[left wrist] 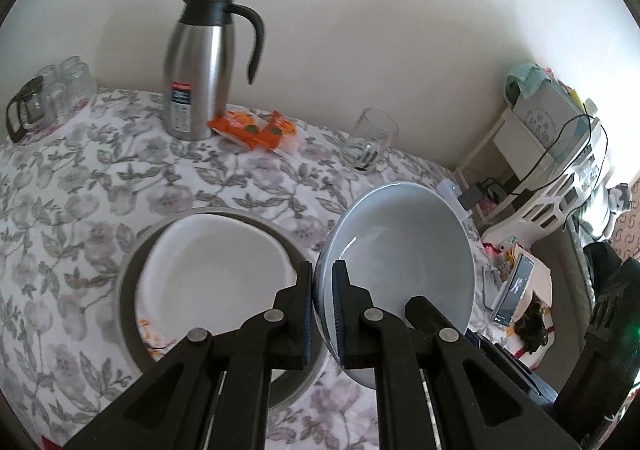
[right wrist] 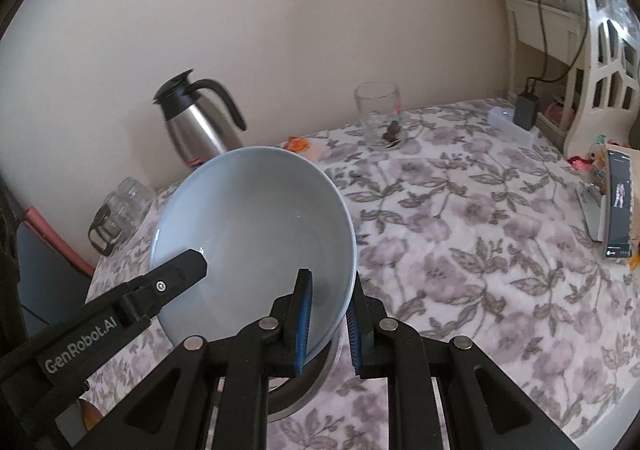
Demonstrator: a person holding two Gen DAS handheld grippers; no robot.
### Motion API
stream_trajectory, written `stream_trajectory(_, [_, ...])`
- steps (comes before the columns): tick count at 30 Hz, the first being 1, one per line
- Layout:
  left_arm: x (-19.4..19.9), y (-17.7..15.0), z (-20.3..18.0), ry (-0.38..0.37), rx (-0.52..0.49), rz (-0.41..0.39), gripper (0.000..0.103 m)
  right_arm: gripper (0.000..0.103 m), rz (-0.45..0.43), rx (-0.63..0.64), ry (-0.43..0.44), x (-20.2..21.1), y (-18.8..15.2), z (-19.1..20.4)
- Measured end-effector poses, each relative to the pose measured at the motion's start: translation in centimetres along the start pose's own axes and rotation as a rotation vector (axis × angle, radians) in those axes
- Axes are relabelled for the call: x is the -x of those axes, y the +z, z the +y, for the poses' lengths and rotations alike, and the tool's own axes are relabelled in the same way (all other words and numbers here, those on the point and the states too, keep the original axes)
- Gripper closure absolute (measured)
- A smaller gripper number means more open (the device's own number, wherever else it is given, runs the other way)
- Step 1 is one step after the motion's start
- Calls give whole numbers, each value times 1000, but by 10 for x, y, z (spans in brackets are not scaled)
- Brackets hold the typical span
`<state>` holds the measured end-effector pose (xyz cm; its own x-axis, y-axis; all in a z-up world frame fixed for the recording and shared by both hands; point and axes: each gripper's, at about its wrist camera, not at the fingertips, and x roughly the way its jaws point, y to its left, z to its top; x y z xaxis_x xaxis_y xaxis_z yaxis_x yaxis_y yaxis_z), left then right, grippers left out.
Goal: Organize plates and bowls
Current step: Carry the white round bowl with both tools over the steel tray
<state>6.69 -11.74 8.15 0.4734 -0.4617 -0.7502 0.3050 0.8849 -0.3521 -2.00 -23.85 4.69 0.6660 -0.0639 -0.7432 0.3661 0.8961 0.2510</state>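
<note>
Left of the blue bowl (left wrist: 400, 250), a white plate (left wrist: 212, 270) lies in a grey round dish (left wrist: 132, 262) on the floral tablecloth (left wrist: 80, 189). Both the left gripper (left wrist: 323, 282) and the right gripper (right wrist: 329, 306) pinch the blue bowl's rim, holding it tilted and empty above the cloth. Behind it stands a steel jug (left wrist: 200, 65); further right, a glass (right wrist: 378, 113) holds a dark bit, unclear what. The grey dish's near edge is hidden by the fingers.
</note>
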Motion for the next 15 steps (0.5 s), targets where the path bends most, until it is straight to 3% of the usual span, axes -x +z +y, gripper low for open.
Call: stream_trajectory(15, [49, -2, 62, 45, 98, -108, 94, 85, 13, 128, 79, -1, -16, 71])
